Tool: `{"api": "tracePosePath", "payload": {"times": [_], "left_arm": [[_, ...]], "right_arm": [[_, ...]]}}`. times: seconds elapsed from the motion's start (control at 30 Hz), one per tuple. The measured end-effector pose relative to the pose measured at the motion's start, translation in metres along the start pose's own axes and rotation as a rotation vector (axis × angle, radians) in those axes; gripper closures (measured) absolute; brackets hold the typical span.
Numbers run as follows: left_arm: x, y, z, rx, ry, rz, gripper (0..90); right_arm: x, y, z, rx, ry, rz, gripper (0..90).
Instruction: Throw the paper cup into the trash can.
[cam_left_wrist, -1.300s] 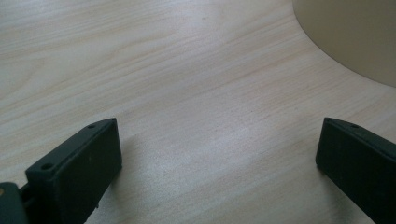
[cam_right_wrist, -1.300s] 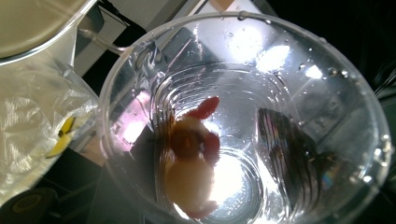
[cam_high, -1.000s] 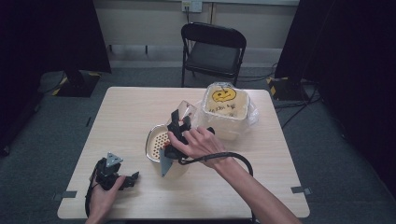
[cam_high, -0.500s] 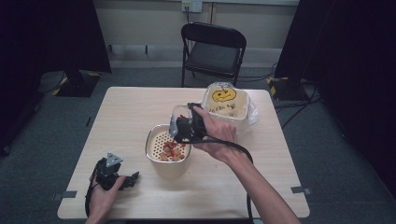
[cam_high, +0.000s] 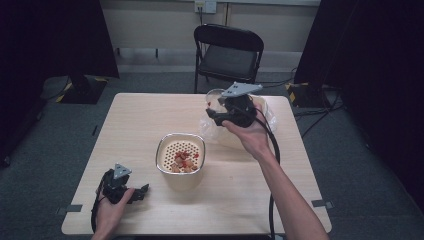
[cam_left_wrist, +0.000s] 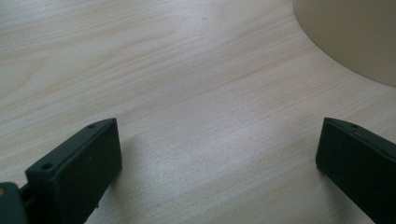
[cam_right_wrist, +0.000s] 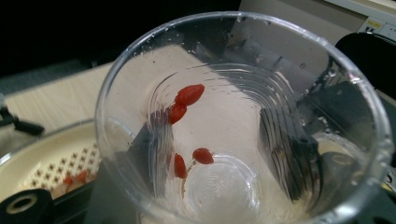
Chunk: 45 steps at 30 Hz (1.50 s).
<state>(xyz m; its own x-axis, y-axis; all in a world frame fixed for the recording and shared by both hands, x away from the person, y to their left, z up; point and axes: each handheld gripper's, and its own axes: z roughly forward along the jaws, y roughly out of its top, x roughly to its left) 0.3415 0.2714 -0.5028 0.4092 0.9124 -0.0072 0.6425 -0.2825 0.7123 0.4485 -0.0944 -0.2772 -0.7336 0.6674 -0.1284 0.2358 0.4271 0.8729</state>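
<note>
Right hand-held gripper (cam_high: 220, 114) has lifted the cup (cam_right_wrist: 238, 121) off the strainer (cam_high: 180, 160).

Legible text: none | labels, brands, numbers: none readable | wall plate (cam_high: 206, 5) marks: too small to read

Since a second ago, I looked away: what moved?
The right gripper carried the clear plastic cup up from over the perforated bowl toward the table's far right. A few red berries cling inside. The left gripper and bowl stayed put.
</note>
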Motion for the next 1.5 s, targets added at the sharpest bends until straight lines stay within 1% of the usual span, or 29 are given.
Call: {"api": "tracePosePath", "payload": {"times": [0.1,0.13,0.2,0.27,0.3,0.33,0.37,0.43,0.47,0.53,0.57,0.7,0.73,0.8,0.83,0.87,0.93,0.97,1.0,1.03,1.07,1.17,1.23,1.33,1.43,1.47,1.5], "left_arm": [[0.000,0.000,0.000,0.001,0.000,0.002,0.0],[0.000,0.000,0.000,0.000,0.000,0.001,0.0],[0.000,0.000,0.000,0.000,0.000,0.000,0.0],[0.000,0.000,0.000,0.001,0.000,0.002,0.0],[0.000,0.000,0.000,0.000,0.000,0.001,0.0],[0.000,0.000,0.000,0.000,-0.001,0.002,0.0],[0.000,0.000,0.000,-0.001,0.000,0.001,0.0],[0.000,0.000,0.000,0.000,-0.001,0.001,0.0],[0.000,0.000,0.000,0.000,-0.001,0.001,0.0],[0.000,0.000,0.000,0.000,-0.001,0.001,0.0],[0.000,0.000,0.000,-0.006,-0.001,-0.006,0.0],[0.000,0.000,0.000,0.000,-0.001,0.001,0.0],[0.000,0.000,0.000,-0.001,-0.001,0.000,0.0],[0.000,0.000,0.000,0.000,-0.001,0.001,0.0],[0.000,0.000,0.000,-0.001,-0.001,0.001,0.0],[0.000,0.000,0.000,0.001,-0.001,0.002,0.0],[0.000,0.000,0.000,-0.001,-0.001,0.001,0.0],[0.000,0.000,0.000,0.000,0.000,0.002,0.0],[0.000,0.000,0.000,0.000,-0.001,0.001,0.0],[0.000,0.000,0.000,0.000,-0.001,0.002,0.0],[0.000,0.000,0.000,0.000,-0.001,0.002,0.0],[0.000,0.000,0.000,0.000,-0.001,0.001,0.0],[0.000,0.000,0.000,0.000,-0.001,0.001,0.0],[0.000,0.000,0.000,0.000,-0.001,0.000,0.0],[0.000,0.000,0.000,-0.004,-0.001,-0.004,0.0],[0.000,0.000,0.000,-0.001,0.000,0.000,0.0],[0.000,0.000,0.000,0.000,-0.001,0.002,0.0]], "right_arm": [[-0.016,0.002,-0.004,-0.037,0.006,0.065,45.7],[-0.021,0.003,-0.005,-0.035,-0.008,0.073,45.6],[-0.029,0.003,-0.006,-0.040,-0.014,0.098,45.6],[-0.037,0.004,-0.005,-0.028,-0.040,0.101,45.4],[-0.042,0.004,-0.004,-0.027,-0.044,0.112,45.3],[-0.046,0.004,-0.003,-0.021,-0.055,0.111,45.1],[-0.052,0.003,0.000,-0.013,-0.073,0.120,45.0],[-0.061,0.001,0.005,0.002,-0.089,0.152,44.8],[-0.065,0.000,0.007,0.012,-0.102,0.155,44.8],[-0.074,-0.002,0.010,0.015,-0.114,0.179,44.6],[-0.077,-0.003,0.011,0.018,-0.118,0.183,44.5],[-0.092,-0.004,0.013,0.023,-0.142,0.216,42.6],[-0.097,-0.006,0.015,0.027,-0.141,0.230,39.5],[-0.105,-0.010,0.019,0.046,-0.153,0.249,37.3],[-0.108,-0.012,0.021,0.049,-0.159,0.264,33.5],[-0.111,-0.015,0.023,0.058,-0.164,0.269,33.3],[-0.113,-0.019,0.026,0.075,-0.171,0.277,30.2],[-0.114,-0.021,0.027,0.074,-0.172,0.276,26.5],[-0.114,-0.022,0.028,0.078,-0.183,0.276,22.7],[-0.115,-0.023,0.029,0.095,-0.197,0.277,18.5],[-0.116,-0.024,0.030,0.104,-0.200,0.278,17.5],[-0.118,-0.026,0.030,0.102,-0.195,0.282,15.9],[-0.117,-0.025,0.029,0.102,-0.196,0.274,15.7],[-0.115,-0.024,0.028,0.091,-0.191,0.279,15.7],[-0.110,-0.025,0.027,0.084,-0.187,0.275,15.8],[-0.105,-0.028,0.026,0.073,-0.180,0.278,15.9],[-0.103,-0.030,0.027,0.075,-0.173,0.278,16.5]]}}
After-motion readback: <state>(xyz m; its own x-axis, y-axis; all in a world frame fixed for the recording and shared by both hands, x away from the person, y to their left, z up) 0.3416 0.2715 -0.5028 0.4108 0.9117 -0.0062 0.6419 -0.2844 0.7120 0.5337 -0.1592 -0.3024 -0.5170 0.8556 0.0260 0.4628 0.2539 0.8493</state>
